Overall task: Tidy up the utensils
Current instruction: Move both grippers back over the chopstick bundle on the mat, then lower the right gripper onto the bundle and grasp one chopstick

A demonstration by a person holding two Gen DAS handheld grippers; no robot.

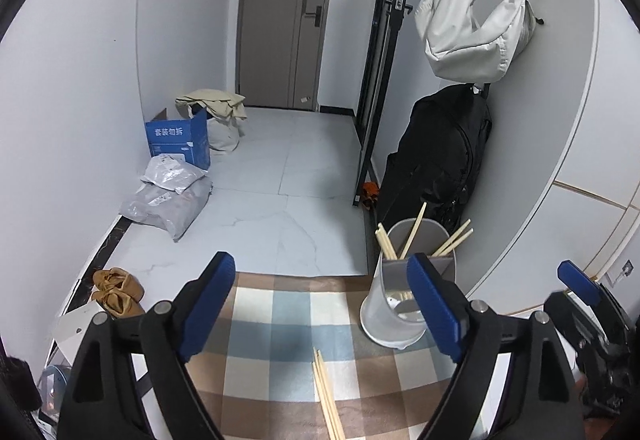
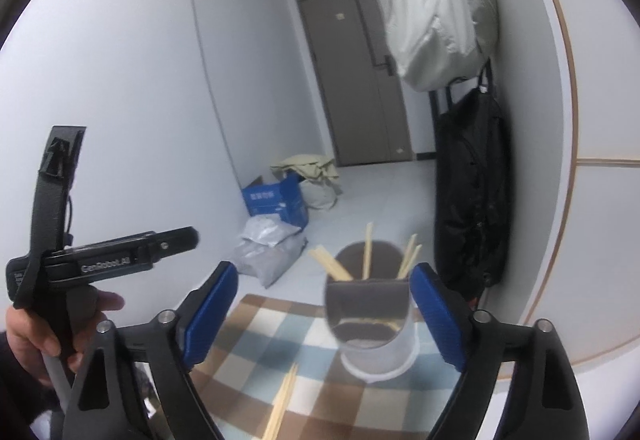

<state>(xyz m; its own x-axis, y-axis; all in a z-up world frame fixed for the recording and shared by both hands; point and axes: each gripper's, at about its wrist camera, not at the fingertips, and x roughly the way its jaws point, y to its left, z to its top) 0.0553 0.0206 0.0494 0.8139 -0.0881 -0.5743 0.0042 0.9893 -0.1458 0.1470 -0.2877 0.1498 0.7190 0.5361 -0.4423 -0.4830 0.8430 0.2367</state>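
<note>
**Both claws open over the checked cloth**

The left claw hangs with its blue pads spread wide, gripping nothing. The right claw is likewise agape and empty. On the table, a checked cloth carries a white holder standing upright at the cloth's far right, with several chopsticks leaning inside it. A loose pair of chopsticks lies flat on the cloth, near the holder but apart from it, between the left claw's fingers.
</note>
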